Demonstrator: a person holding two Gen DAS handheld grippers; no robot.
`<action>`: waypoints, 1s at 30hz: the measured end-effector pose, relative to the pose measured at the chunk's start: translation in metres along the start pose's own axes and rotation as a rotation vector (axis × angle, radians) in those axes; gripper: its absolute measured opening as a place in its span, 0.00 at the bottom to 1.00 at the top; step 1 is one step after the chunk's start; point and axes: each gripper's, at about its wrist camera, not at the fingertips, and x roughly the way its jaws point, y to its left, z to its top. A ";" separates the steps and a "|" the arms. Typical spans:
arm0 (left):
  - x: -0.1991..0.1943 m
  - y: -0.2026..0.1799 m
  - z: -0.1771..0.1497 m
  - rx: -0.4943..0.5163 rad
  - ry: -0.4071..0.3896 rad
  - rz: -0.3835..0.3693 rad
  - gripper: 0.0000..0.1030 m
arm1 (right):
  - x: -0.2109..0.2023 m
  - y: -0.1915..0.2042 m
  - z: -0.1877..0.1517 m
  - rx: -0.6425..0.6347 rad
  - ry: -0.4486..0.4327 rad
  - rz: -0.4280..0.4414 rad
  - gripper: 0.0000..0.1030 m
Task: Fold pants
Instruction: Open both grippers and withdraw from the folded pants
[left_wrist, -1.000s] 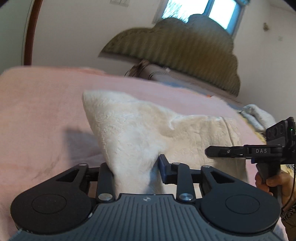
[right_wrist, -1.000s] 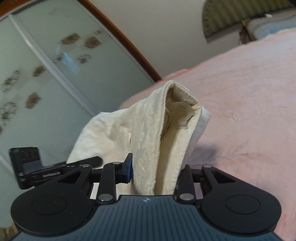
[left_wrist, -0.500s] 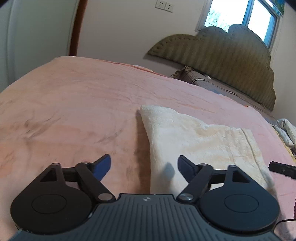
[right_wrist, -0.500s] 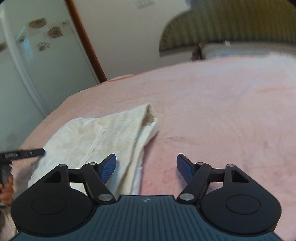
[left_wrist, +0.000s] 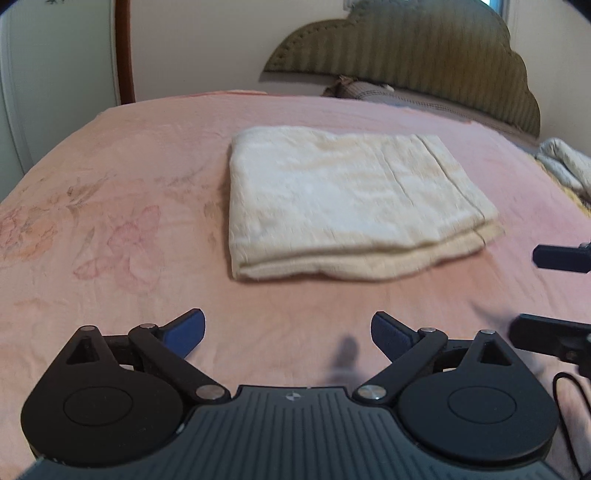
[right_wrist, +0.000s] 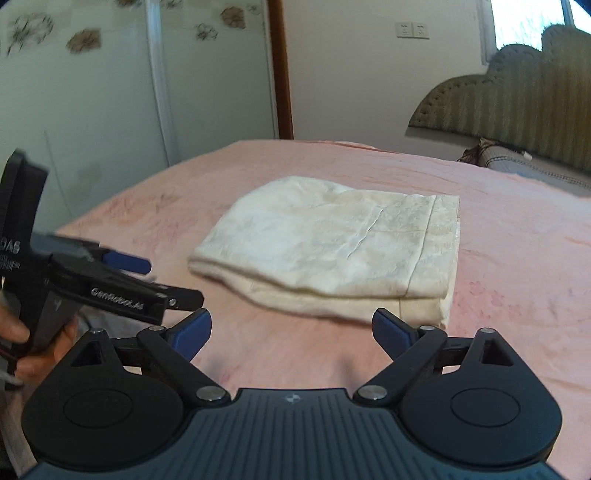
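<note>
Holding my left gripper (left_wrist: 288, 330) and my right gripper (right_wrist: 291, 328) low over the pink bedspread (left_wrist: 110, 192), I see both pairs of jaws spread wide, having just been opening, with nothing between them. Beyond the fingertips, apart from them, the cream pants (left_wrist: 340, 199) lie folded into a flat rectangle on the bed. Farther back stands the scalloped olive headboard (left_wrist: 424, 55).

A bed (left_wrist: 110, 192) with a pink floral cover fills the room. Behind it stands a scalloped olive headboard (left_wrist: 424, 55) against a cream wall (right_wrist: 351, 81). Daylight enters a window (right_wrist: 524, 22); a frosted flower-patterned wardrobe door (right_wrist: 92, 92) stands nearby.
</note>
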 end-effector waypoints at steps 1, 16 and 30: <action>-0.004 0.000 -0.002 0.013 0.006 0.001 0.95 | -0.009 0.007 -0.001 0.002 0.007 0.010 0.92; 0.020 -0.007 -0.004 -0.157 -0.044 0.050 0.95 | 0.018 0.006 -0.006 0.162 -0.086 -0.181 1.00; 0.030 -0.026 -0.012 -0.027 -0.076 0.129 1.00 | 0.046 0.002 -0.044 0.207 -0.054 -0.205 1.00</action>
